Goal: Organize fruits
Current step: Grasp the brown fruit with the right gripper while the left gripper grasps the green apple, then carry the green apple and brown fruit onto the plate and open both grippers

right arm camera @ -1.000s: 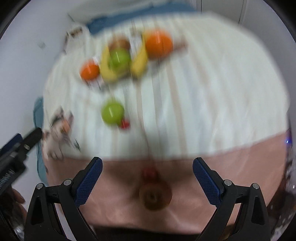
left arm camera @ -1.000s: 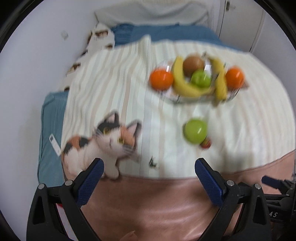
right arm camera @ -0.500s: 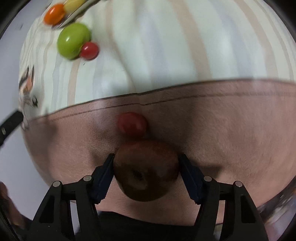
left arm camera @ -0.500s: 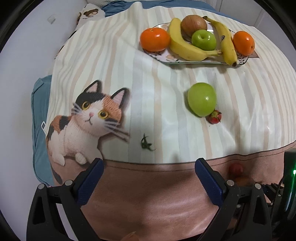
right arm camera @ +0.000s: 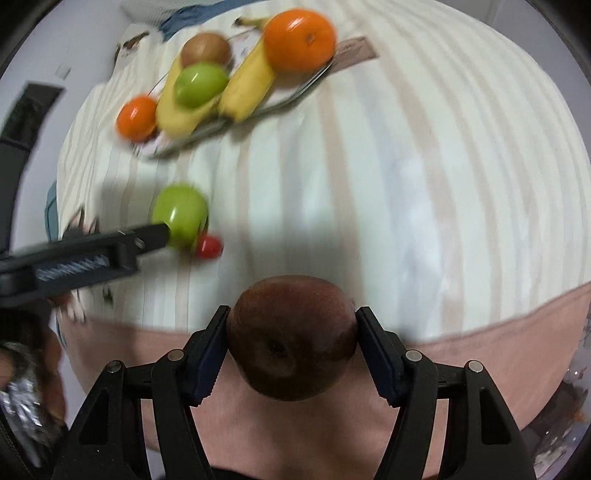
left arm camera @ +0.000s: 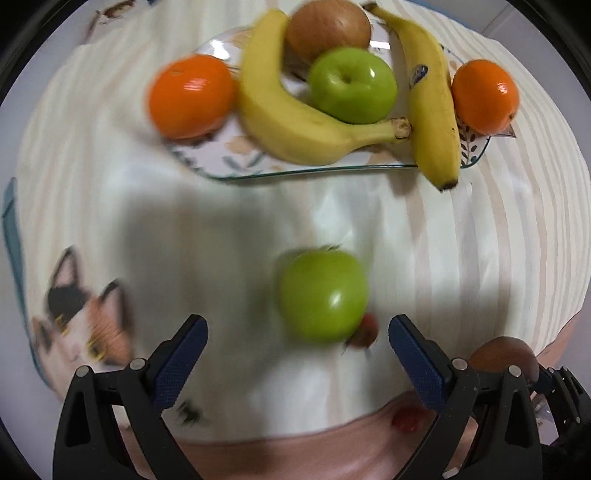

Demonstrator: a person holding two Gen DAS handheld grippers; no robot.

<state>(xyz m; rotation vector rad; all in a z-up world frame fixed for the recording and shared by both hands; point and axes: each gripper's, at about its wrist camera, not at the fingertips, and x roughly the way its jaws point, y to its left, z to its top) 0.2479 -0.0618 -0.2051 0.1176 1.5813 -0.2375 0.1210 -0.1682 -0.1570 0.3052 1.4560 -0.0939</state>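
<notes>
My right gripper is shut on a dark brown-red apple and holds it above the blanket; the apple also shows in the left wrist view. My left gripper is open, with a loose green apple just ahead of its fingertips. A small red fruit touches that apple. A patterned plate farther back holds two oranges, two bananas, a green apple and a brown fruit. A second small red fruit lies on the pink band.
The fruit lies on a striped cream blanket with a cat print at the left and a pink border at the near edge. The left gripper's finger crosses the right wrist view beside the green apple.
My right gripper has lifted the dark apple off the pink band and away from the red fruit. My left gripper has moved forward, close to the loose green apple.
</notes>
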